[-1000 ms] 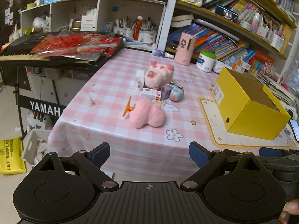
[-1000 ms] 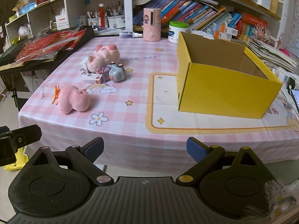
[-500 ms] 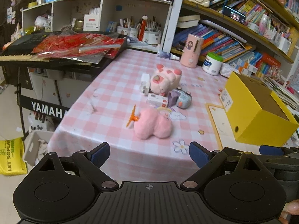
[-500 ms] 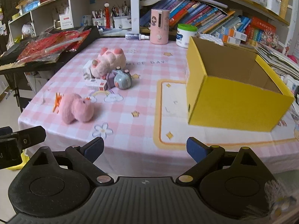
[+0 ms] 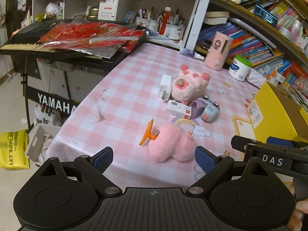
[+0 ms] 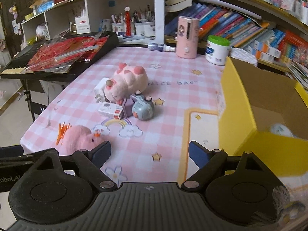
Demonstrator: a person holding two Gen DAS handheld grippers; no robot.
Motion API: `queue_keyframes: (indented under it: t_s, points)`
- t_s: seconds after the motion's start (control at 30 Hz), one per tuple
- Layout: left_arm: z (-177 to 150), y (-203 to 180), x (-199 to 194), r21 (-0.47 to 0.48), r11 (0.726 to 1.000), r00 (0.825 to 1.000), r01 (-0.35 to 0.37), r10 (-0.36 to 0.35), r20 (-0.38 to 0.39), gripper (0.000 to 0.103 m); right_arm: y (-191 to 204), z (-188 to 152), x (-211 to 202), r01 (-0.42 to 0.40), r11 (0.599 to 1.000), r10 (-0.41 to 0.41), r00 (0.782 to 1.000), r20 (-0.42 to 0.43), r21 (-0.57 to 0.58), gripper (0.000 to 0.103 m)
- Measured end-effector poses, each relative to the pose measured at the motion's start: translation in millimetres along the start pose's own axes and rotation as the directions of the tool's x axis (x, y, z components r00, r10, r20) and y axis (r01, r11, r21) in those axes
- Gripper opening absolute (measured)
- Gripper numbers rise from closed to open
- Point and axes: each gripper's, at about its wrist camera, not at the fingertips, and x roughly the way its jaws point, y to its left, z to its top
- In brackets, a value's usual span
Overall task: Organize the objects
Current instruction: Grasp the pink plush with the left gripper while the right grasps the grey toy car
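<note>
Pink checked cloth covers the table (image 5: 123, 104), and both hand-held tools hover over its near edge with nothing between their pads. The left gripper (image 5: 154, 156) stands spread wide, and beyond its fingertips lies a fluffy pink plush (image 5: 171, 144) with an orange clip (image 5: 147, 134) just beside it. The right gripper (image 6: 149, 152) has just been closing a little, yet its jaws are apart and grasp nothing; the same plush sits by its left finger in that view. Farther back, a pale pink pig plush (image 6: 125, 83) lies touching a white charger block (image 6: 100, 91), a small white box (image 6: 110, 110), a purple piece (image 6: 128, 109) and a grey-blue toy camera (image 6: 143, 109), all bunched together. The yellow box (image 6: 250, 119) stands open on the right of the table, with a pale round thing (image 6: 281, 130) inside that is too blurred to name.
</note>
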Motion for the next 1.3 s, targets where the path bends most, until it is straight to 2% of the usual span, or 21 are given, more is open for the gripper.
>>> queue_keyframes:
  t_s: [0.13, 0.33, 0.7, 0.9, 1.07, 1.17, 1.27, 1.3]
  points:
    - [7, -6, 16, 0.01, 1.0, 1.0, 0.011, -0.011, -0.02, 0.094, -3, 14, 17, -0.018, 1.0, 0.018, 1.0, 0.009, -0.008, 0.085]
    - [12, -28, 45, 0.124, 0.992, 0.998, 0.015, -0.007, -0.062, 0.094, -10, 33, 42, -0.04, 0.999, 0.04, 0.999, 0.0, -0.013, 0.085]
    - [12, -51, 92, 0.286, 0.957, 0.987, -0.049, 0.091, -0.133, 0.092, -12, 53, 88, -0.097, 0.993, 0.094, 0.994, -0.051, -0.068, 0.086]
    - [17, -50, 98, 0.284, 0.958, 0.987, -0.045, 0.086, -0.133, 0.088, -7, 59, 114, -0.112, 0.986, 0.103, 0.992, -0.075, -0.126, 0.085]
    - [25, -43, 98, 0.221, 0.974, 0.988, -0.044, 0.075, -0.133, 0.087, 2, 63, 130, -0.139, 0.97, 0.122, 0.988, -0.095, -0.202, 0.085]
    - [31, -37, 95, 0.168, 0.985, 0.992, -0.036, 0.056, -0.115, 0.087, 8, 63, 139, -0.164, 0.96, 0.141, 0.984, -0.113, -0.228, 0.076]
    - [35, -34, 93, 0.149, 0.988, 0.994, -0.032, 0.048, -0.101, 0.087, 6, 64, 144, -0.205, 0.955, 0.18, 0.975, -0.13, -0.213, 0.06]
    - [36, -34, 94, 0.146, 0.989, 0.994, -0.032, 0.047, -0.099, 0.087, 6, 65, 144, -0.215, 0.954, 0.19, 0.973, -0.131, -0.208, 0.047]
